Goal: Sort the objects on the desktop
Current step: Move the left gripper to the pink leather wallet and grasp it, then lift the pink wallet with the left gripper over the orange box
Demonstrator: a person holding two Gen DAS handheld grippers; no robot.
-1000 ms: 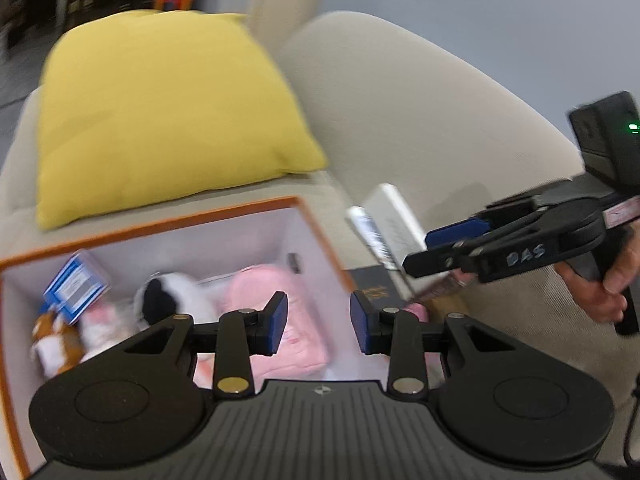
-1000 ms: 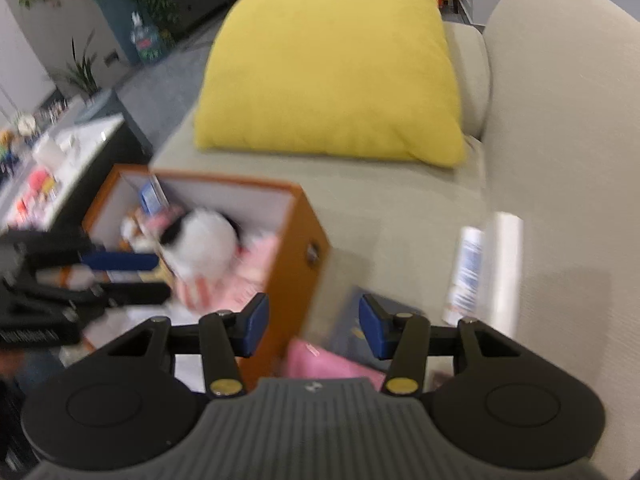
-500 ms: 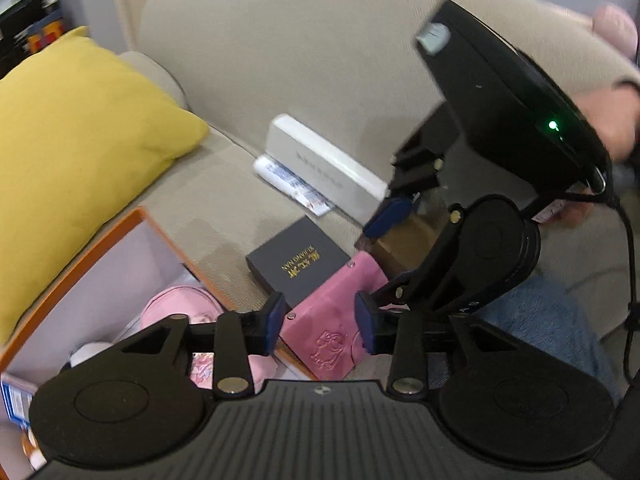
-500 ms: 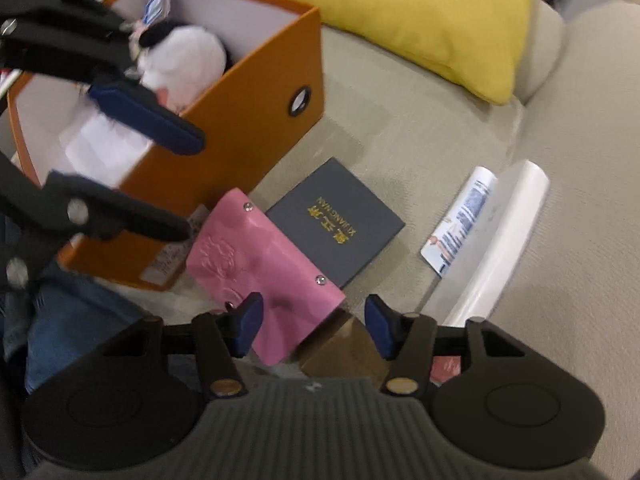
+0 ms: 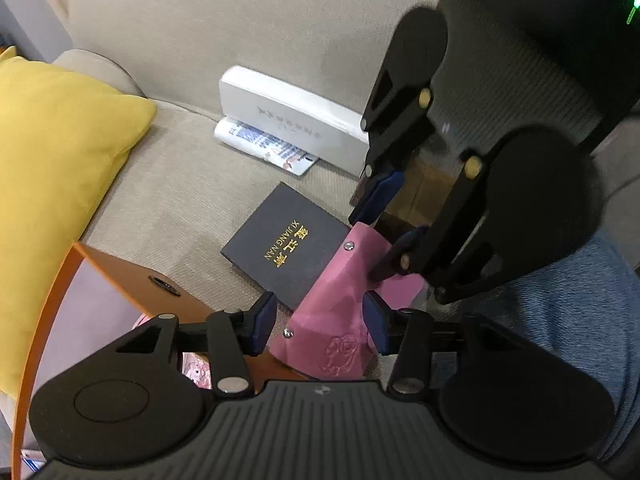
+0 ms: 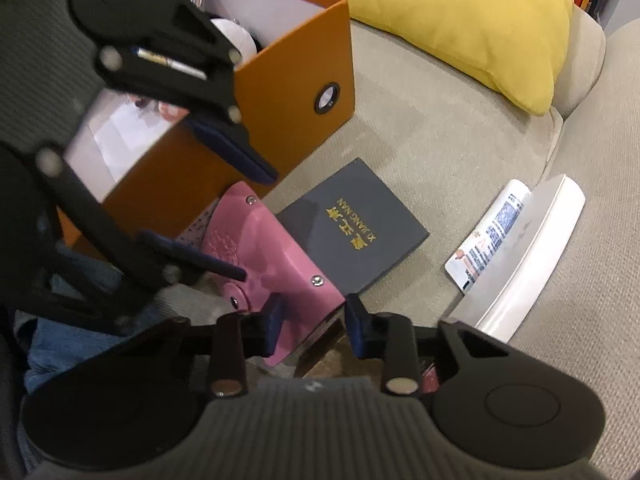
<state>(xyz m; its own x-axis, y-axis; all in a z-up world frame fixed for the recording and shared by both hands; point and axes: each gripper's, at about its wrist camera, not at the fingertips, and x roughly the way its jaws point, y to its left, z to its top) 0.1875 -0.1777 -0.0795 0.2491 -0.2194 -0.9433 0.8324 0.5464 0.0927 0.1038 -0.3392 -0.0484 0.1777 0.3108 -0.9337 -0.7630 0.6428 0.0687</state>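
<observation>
A pink snap pouch [image 5: 334, 304] lies on the beige sofa seat, partly over a dark booklet with gold letters [image 5: 286, 242]. My left gripper [image 5: 318, 326] is open with its fingers on either side of the pouch's near end. My right gripper [image 6: 314, 326] is open and straddles the pouch's [image 6: 272, 256] other edge; it also shows from above in the left wrist view [image 5: 390, 224]. The orange box [image 6: 288, 64] with toys inside stands just beyond the pouch. The booklet shows in the right wrist view too [image 6: 354, 226].
A white long case [image 5: 288, 116] and a printed tube [image 5: 266, 146] lie against the sofa back. A yellow cushion [image 6: 460, 16] rests behind the box. A brown flat item [image 5: 424, 196] lies under the right gripper. Blue-jeaned legs [image 5: 560, 312] are close by.
Both grippers have come down onto the pink pouch, one at each end. The pouch now bulges up between the left fingers. The right fingers stand closer together.
</observation>
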